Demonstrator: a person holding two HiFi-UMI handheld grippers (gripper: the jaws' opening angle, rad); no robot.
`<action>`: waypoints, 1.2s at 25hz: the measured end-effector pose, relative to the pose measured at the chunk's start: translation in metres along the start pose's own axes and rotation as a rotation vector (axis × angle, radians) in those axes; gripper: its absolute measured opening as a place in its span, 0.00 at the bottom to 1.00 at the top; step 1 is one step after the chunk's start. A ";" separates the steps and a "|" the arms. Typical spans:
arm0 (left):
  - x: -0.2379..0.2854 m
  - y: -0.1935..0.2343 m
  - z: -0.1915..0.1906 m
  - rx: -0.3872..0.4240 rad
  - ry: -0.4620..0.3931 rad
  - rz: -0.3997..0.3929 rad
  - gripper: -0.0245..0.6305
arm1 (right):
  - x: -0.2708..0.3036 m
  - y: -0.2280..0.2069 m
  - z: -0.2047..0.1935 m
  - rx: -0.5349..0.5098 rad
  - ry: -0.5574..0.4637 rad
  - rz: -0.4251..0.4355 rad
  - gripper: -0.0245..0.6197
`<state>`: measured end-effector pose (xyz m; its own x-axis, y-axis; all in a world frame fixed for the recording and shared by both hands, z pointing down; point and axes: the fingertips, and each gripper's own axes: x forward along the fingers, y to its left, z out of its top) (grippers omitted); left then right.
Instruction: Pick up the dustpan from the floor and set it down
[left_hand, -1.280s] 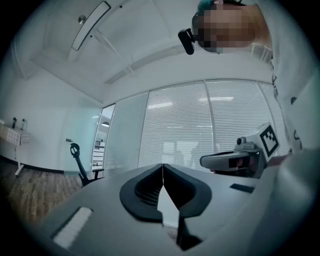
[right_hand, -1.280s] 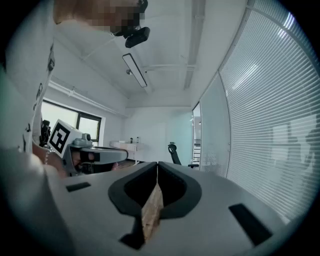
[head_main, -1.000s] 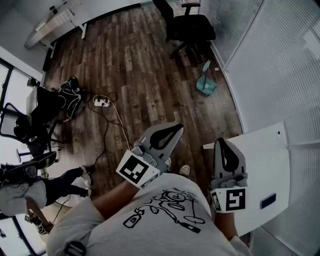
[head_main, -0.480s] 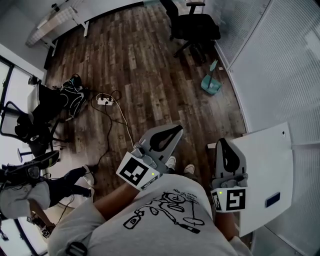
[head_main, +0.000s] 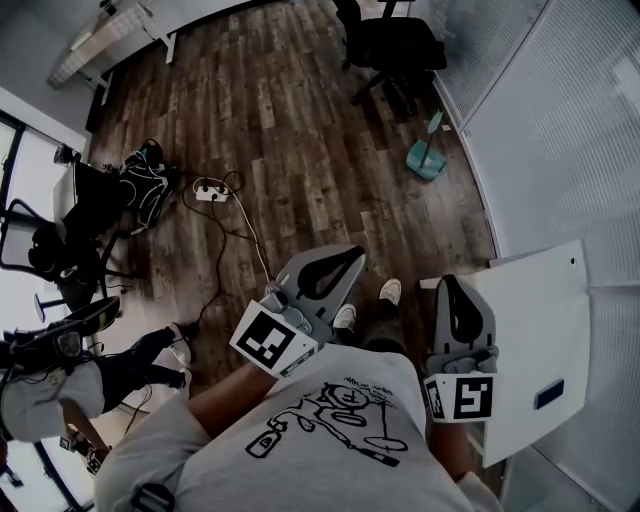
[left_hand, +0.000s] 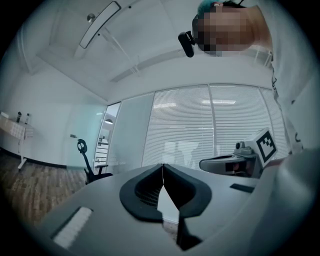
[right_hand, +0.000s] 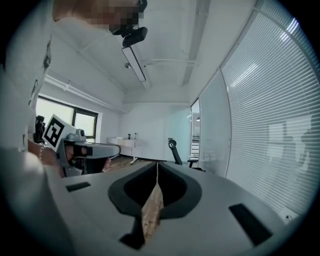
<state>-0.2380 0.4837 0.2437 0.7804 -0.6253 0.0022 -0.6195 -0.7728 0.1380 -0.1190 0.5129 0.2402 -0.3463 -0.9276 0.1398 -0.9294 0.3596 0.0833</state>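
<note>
Head view, steeply down. Person in a printed grey T-shirt, one hand-held gripper in each hand, both held out at chest level over the wood floor (head_main: 280, 120).

Left hand-held gripper (head_main: 352, 257) – jaws together, tips meeting, nothing between them; its own view (left_hand: 162, 166) shows the same and looks level toward the blinds.

Right hand-held gripper (head_main: 450, 284) – jaws together as well, nothing clamped; in its own view (right_hand: 157, 165) only floor shows through the narrow slit below the tips. It sits at the near edge of a white surface (head_main: 530, 320).

Dustpan (head_main: 428, 160): teal, on the floor, handle standing up, close against the blinded wall (head_main: 560, 120). It lies between the black chair (head_main: 395, 45) and the white surface, well apart from both grippers – neither touches it.

Shoes (head_main: 390, 292) visible on the floor between the two grippers.

Left part of the floor: power strip (head_main: 208, 192) with a cable (head_main: 245, 235) trailing toward the person, and a dark bag (head_main: 145, 185) beside it.
</note>
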 end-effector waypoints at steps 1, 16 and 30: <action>0.002 0.001 0.000 0.001 -0.002 0.001 0.04 | 0.002 -0.001 0.000 0.000 -0.003 0.003 0.05; 0.088 0.013 0.002 0.013 -0.006 0.034 0.04 | 0.049 -0.080 0.000 0.005 -0.011 0.040 0.05; 0.224 0.015 0.009 0.005 -0.023 0.036 0.04 | 0.092 -0.209 -0.001 0.010 -0.015 0.035 0.05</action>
<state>-0.0729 0.3313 0.2377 0.7554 -0.6551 -0.0159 -0.6478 -0.7502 0.1329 0.0435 0.3530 0.2368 -0.3803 -0.9160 0.1275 -0.9179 0.3907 0.0689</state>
